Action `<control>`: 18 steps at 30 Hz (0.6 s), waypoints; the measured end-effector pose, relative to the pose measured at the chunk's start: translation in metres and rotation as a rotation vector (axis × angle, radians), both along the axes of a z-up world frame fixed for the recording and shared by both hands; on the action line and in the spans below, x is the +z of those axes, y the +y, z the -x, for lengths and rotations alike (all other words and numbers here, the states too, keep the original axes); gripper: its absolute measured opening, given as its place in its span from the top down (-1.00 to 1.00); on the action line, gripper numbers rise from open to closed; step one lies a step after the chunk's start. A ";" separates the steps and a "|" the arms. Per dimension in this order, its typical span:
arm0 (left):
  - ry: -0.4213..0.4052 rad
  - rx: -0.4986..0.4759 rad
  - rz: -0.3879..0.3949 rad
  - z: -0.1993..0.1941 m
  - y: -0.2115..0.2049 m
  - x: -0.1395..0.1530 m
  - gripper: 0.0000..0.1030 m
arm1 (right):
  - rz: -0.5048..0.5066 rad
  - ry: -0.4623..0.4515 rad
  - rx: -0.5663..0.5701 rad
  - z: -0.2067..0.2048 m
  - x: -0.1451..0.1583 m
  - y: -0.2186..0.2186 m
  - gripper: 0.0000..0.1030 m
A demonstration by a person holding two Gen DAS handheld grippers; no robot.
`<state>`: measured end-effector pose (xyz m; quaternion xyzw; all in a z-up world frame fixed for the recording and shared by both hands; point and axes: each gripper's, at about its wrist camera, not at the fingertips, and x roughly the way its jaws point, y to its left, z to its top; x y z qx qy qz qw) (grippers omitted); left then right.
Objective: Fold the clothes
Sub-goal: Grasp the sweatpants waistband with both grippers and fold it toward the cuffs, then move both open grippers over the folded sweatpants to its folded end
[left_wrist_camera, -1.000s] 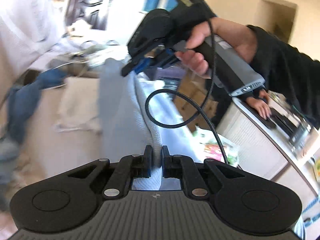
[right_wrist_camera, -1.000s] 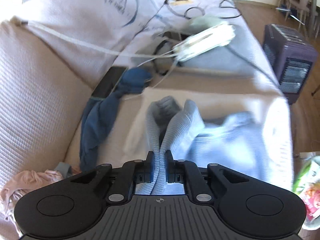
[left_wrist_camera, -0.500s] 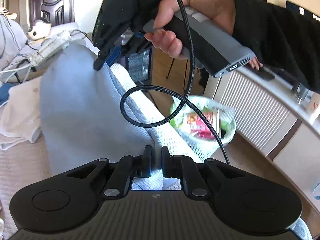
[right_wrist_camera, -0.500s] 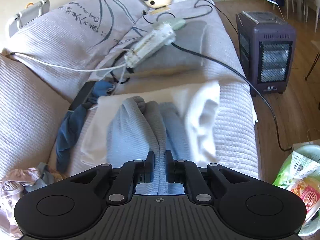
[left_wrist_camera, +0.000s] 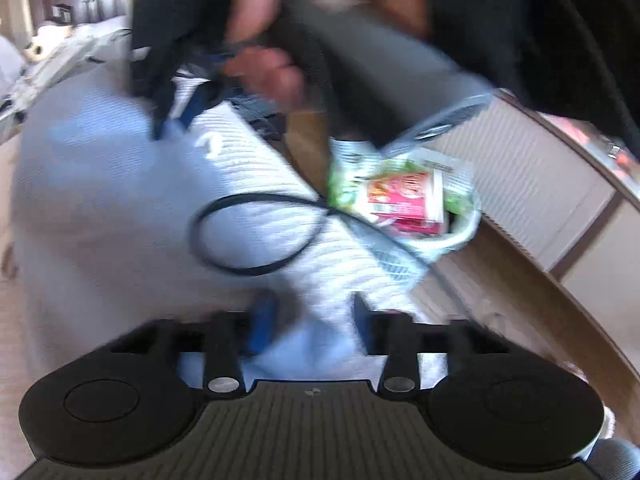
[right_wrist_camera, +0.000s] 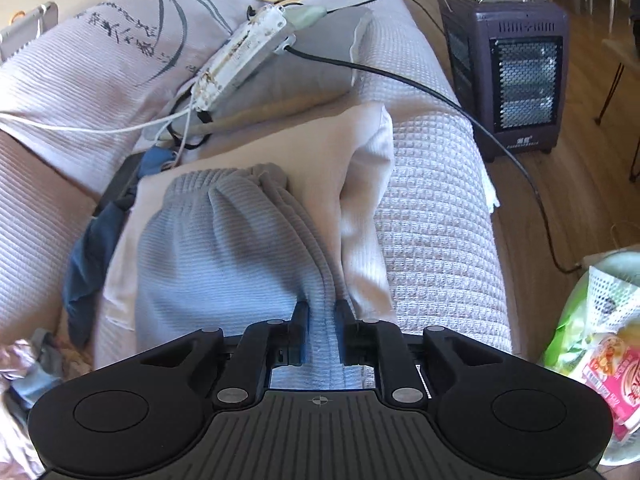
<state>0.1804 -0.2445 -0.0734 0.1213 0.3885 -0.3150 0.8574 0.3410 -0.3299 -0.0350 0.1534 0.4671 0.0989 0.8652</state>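
**On the sofa: light blue garment laid out, both tools letting go**

On the left wrist view, badly blurred, the left tool (left_wrist_camera: 306,320) points down at the light blue garment (left_wrist_camera: 120,208), which spreads away from it up and to the left. Its jaws stand well apart and are opening; a fold of the blue cloth lies between them, but the pads do not seem to press on it. Beyond, at the far end of the cloth, the right tool (left_wrist_camera: 172,120) sits in the person's hand (left_wrist_camera: 264,64), its black cable (left_wrist_camera: 256,236) looping over the fabric. A white basket (left_wrist_camera: 440,216) of packets stands on the floor to the right.

On the right wrist view, sharp, the right tool (right_wrist_camera: 322,320) has its jaws only slightly parted and opening, a ridge of the garment (right_wrist_camera: 224,248) running between them, apparently no longer pinched. The garment's long axis runs straight ahead from this tool to its gathered waistband at the far end, resting on a cream cloth (right_wrist_camera: 304,148) over the sofa (right_wrist_camera: 432,208). A dark blue garment (right_wrist_camera: 92,256) lies to the left, a heater (right_wrist_camera: 516,80) on the floor to the right.

Both tools sit at the near edge, so either could retake it for the next fold.

A second ago both tools were clamped on the cloth, which hung bunched in the air; now it lies flat and the jaws have loosened.
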 end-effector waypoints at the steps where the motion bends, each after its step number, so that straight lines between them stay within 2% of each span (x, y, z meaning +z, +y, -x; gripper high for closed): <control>1: -0.006 -0.003 0.003 0.005 -0.001 0.005 0.02 | -0.004 0.001 -0.013 0.002 0.002 -0.001 0.62; 4: -0.041 -0.016 0.041 0.025 0.008 0.026 0.04 | 0.002 -0.024 -0.025 0.015 0.018 -0.005 0.46; 6: -0.013 -0.006 0.106 0.037 0.028 0.040 0.04 | 0.030 -0.066 -0.003 0.030 0.033 -0.008 0.40; 9: 0.007 0.054 0.161 0.058 0.064 0.057 0.02 | 0.113 -0.119 0.038 0.055 0.053 -0.009 0.33; 12: 0.011 0.157 0.169 0.077 0.103 0.058 0.01 | 0.144 -0.121 0.127 0.078 0.060 -0.003 0.33; 15: 0.072 0.318 0.175 0.082 0.143 0.046 0.02 | 0.127 -0.113 0.210 0.099 0.057 0.015 0.33; 18: 0.117 0.434 0.171 0.085 0.172 0.038 0.05 | 0.095 -0.083 0.304 0.120 0.045 0.038 0.34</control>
